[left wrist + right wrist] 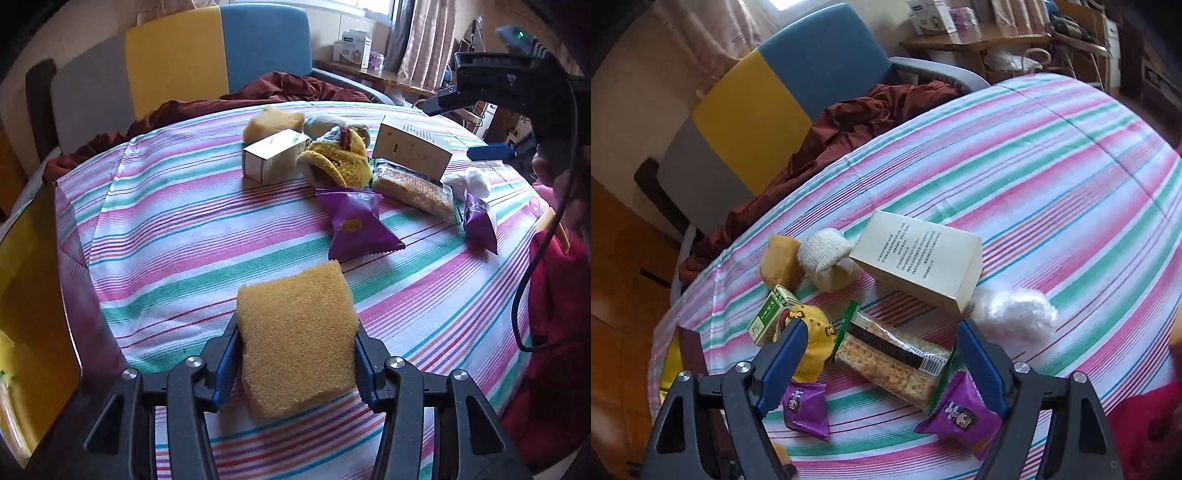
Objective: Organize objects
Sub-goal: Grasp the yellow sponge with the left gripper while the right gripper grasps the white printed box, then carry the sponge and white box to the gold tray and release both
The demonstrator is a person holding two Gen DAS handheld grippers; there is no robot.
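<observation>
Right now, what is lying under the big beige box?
The big beige box leans on the cracker packet, whose far end goes under it. White crumpled plastic sits beside. Anything deeper underneath is hidden.

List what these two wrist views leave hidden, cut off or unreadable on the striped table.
- Yellow sponge: left wrist view; its underside is hidden.
- Cream box: both views; its print is too small to read.
- Yellow knitted item: right wrist view; partly behind the right gripper's finger.
- Purple snack packet: right wrist view; a finger covers its edge.

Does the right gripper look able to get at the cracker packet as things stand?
Probably yes: the right gripper is open and empty, the cracker packet lies between its fingers, uncovered, though purple snack packets crowd it.
</observation>
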